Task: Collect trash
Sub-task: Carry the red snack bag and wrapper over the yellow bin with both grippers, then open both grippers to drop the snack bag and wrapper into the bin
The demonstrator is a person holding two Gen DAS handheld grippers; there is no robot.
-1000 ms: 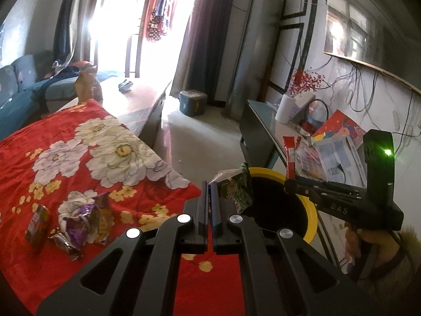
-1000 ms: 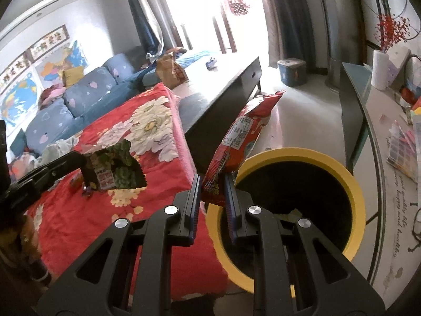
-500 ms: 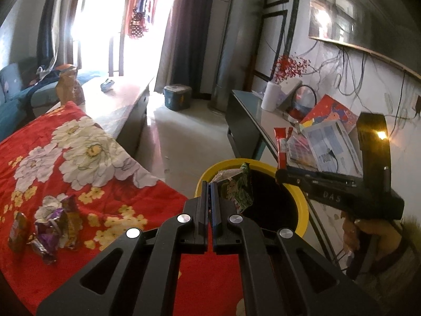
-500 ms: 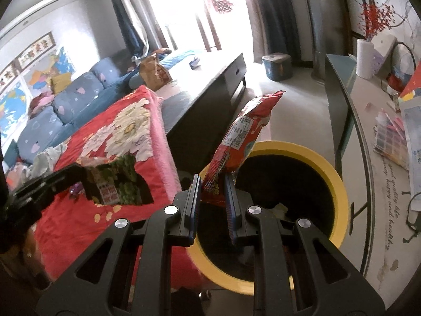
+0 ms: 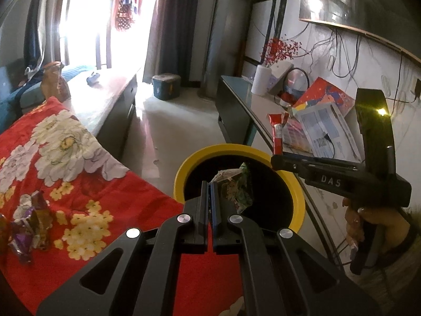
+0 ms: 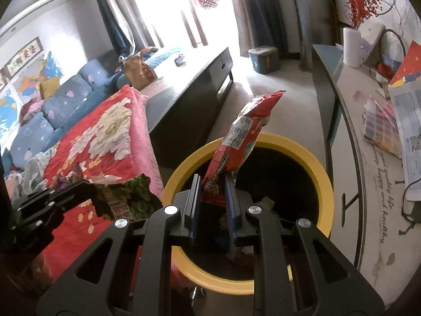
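My right gripper [image 6: 210,181] clamps one red packet [image 6: 242,142], long axis upward, over the yellow bin [image 6: 323,173]; my left gripper [image 5: 209,187] pinches one green wrapper [image 5: 236,187], seemingly above the rim.

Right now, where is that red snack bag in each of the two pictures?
Left wrist view: the red bag stands upright at right of centre, pinched by the right gripper, above the bin's far rim.
Right wrist view: the bag rises from the jaws at centre.
Shared landmark: the yellow-rimmed bin.
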